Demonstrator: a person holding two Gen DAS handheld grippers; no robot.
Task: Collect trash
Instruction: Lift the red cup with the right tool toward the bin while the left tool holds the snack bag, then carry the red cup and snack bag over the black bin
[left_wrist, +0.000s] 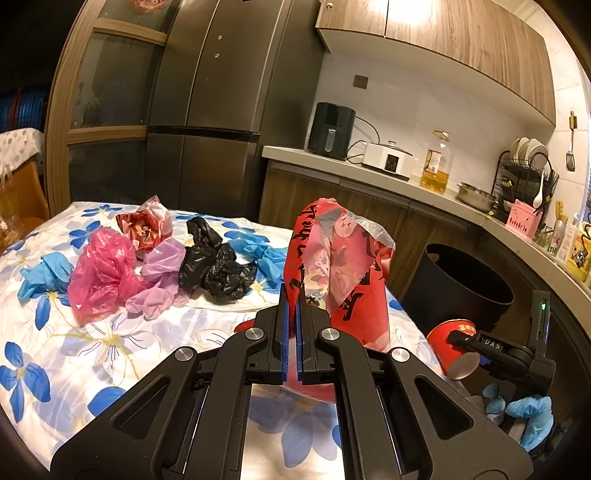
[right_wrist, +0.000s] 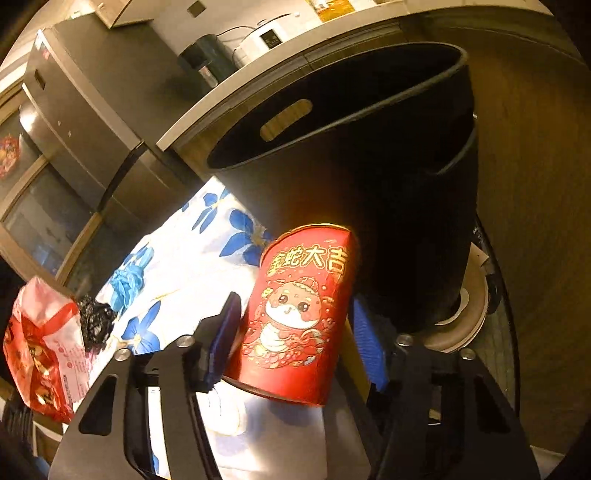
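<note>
My left gripper (left_wrist: 295, 301) is shut on the lower edge of a red plastic bag (left_wrist: 332, 266) with black characters, holding it upright above the flowered tablecloth (left_wrist: 110, 343). The same bag (right_wrist: 40, 350) shows at the far left of the right wrist view. My right gripper (right_wrist: 295, 306) is shut on a red paper cup (right_wrist: 299, 314) printed with a cartoon snake, tilted, just in front of the black bin (right_wrist: 406, 221). In the left wrist view the cup (left_wrist: 452, 347) hangs past the table's right edge, near the bin (left_wrist: 461, 284).
On the cloth lie a pink bag (left_wrist: 99, 273), a crumpled red bag (left_wrist: 144, 225), a purple glove (left_wrist: 159, 280), a black bag (left_wrist: 214, 266) and blue gloves (left_wrist: 44, 277). A blue-gloved hand (left_wrist: 524, 410) holds the right gripper. A counter (left_wrist: 369, 177) and a fridge (left_wrist: 207, 110) stand behind.
</note>
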